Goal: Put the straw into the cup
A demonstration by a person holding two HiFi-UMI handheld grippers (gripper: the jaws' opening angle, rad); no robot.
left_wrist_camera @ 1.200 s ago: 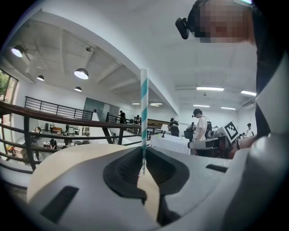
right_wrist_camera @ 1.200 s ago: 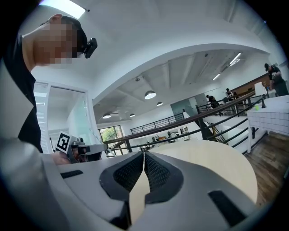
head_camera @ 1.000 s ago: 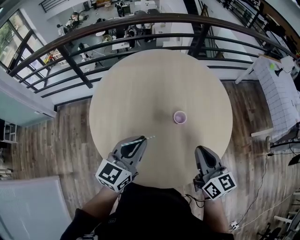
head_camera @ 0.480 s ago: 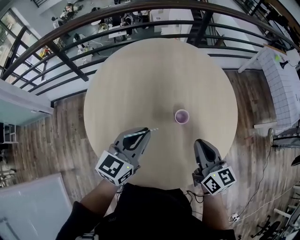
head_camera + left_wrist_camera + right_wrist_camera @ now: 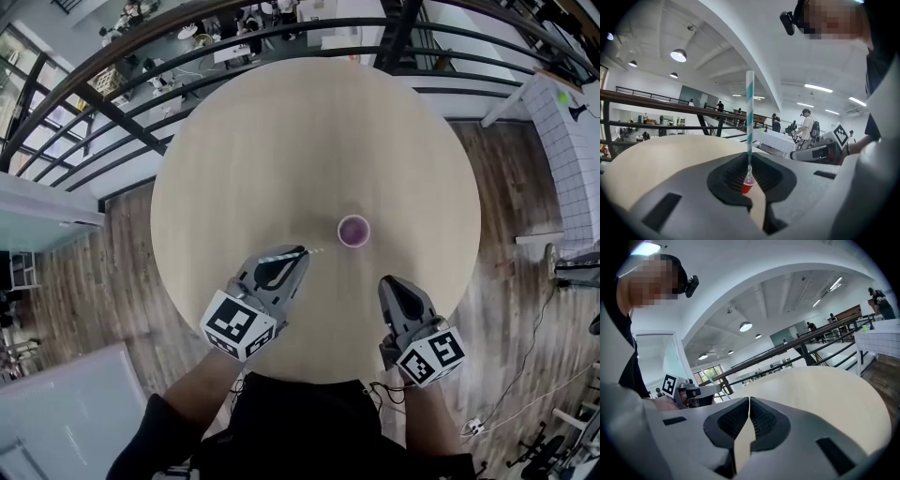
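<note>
A small purple cup [image 5: 353,230] stands upright on the round wooden table [image 5: 244,159], right of its middle. My left gripper [image 5: 284,263] hovers just left of the cup, shut on a teal-and-white striped straw [image 5: 298,252] whose free end points toward the cup. In the left gripper view the straw [image 5: 749,117] rises straight up from between the pads [image 5: 733,176], and the cup [image 5: 746,187] shows small beyond them. My right gripper [image 5: 392,286] hangs near the table's front edge, below and right of the cup, shut [image 5: 749,403] with nothing in it.
A dark curved railing [image 5: 141,56] runs behind the table, with a lower floor of desks and people beyond it. Wood flooring [image 5: 506,234] surrounds the table. A white tiled table [image 5: 567,150] stands at the right.
Both grippers have sunk toward the table. The left one has carried the straw's free end closer to the cup. The right gripper has shifted slightly left.
</note>
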